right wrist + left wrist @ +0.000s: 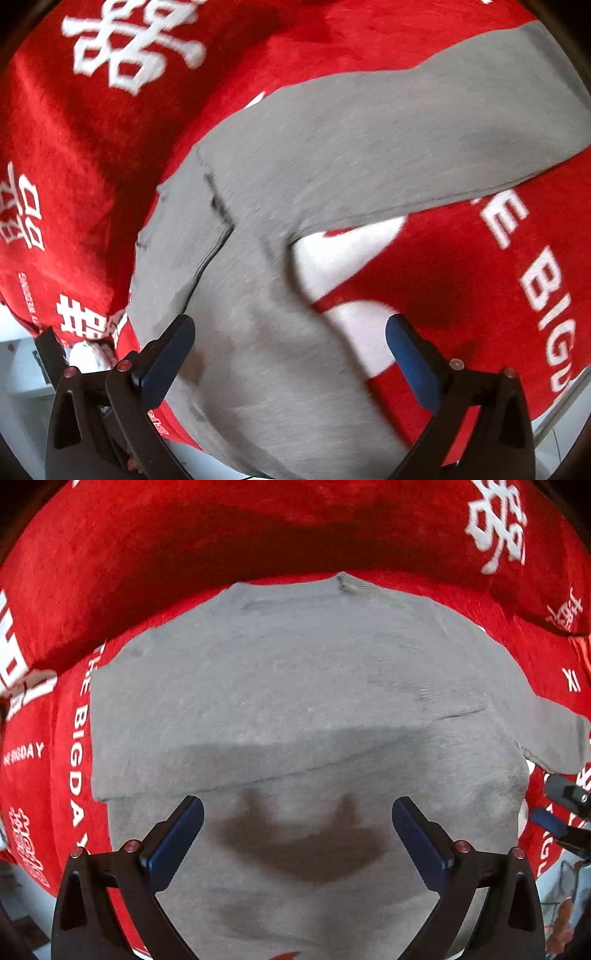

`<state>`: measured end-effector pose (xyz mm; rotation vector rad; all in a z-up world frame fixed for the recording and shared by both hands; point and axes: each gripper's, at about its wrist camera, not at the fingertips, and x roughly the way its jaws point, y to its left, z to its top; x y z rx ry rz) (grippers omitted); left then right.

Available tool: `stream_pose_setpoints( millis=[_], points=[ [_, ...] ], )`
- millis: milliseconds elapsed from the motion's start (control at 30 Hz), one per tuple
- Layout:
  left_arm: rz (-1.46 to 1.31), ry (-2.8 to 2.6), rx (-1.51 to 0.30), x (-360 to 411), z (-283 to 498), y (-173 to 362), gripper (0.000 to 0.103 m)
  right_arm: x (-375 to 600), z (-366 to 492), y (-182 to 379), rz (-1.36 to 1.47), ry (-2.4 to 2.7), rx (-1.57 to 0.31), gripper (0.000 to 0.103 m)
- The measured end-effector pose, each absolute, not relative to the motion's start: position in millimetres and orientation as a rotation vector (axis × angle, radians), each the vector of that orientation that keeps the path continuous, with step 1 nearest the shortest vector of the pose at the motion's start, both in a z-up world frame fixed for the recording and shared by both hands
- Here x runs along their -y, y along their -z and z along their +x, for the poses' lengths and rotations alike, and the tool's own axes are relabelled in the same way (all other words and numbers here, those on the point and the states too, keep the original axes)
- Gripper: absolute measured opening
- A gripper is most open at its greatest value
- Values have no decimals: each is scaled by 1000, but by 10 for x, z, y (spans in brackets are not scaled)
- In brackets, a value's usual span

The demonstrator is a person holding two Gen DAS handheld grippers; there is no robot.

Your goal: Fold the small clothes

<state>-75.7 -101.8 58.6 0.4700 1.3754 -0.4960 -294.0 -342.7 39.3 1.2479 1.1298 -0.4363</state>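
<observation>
A grey knit sweater (303, 686) lies flat on a red cloth (147, 554) with white lettering. One sleeve is folded across its body, with the fold edge running across the middle. My left gripper (297, 805) is open and empty, hovering over the sweater's near part. In the right wrist view the sweater (332, 155) shows with its other sleeve stretched out to the upper right. My right gripper (290, 325) is open and empty above the sweater's side edge. Its fingertips (550, 819) show at the right edge of the left wrist view.
The red cloth (92, 166) covers the whole surface and rises in a fold behind the sweater. Its near edge (554, 406) drops off to a pale floor at the lower right. White floor or furniture (22, 369) shows at the lower left.
</observation>
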Motion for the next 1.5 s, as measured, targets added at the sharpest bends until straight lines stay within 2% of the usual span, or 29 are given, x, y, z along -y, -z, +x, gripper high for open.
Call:
stream_pose_setpoints(
  millis=[133,300,700,1133,1367,1433,1500],
  points=[
    [540,465,-1338,1223,-816,-584,102,3638,-3093,-387,1247,466,-1119,103],
    [554,458,-1377,1453,-832,-491,102,4005,-3454,-299,1343,556,-1047,103],
    [569,591,-1446,2010,-1011,-315,102,4719,-4312,69,1683,702,-706,103],
    [576,637,-1457,2426,-1106,-251,102,4987,-4133,139,1747,594,-484,103],
    [546,613,-1474,2439,-1098,-239,102,5067,-4054,189,1769,580,-459,101],
    [543,610,-1474,2344,-1035,-218,102,5077,-4034,203,1782,581,-464,82],
    [542,603,-1469,2269,-1012,-226,102,5069,-4010,240,1796,580,-495,20]
  ],
)
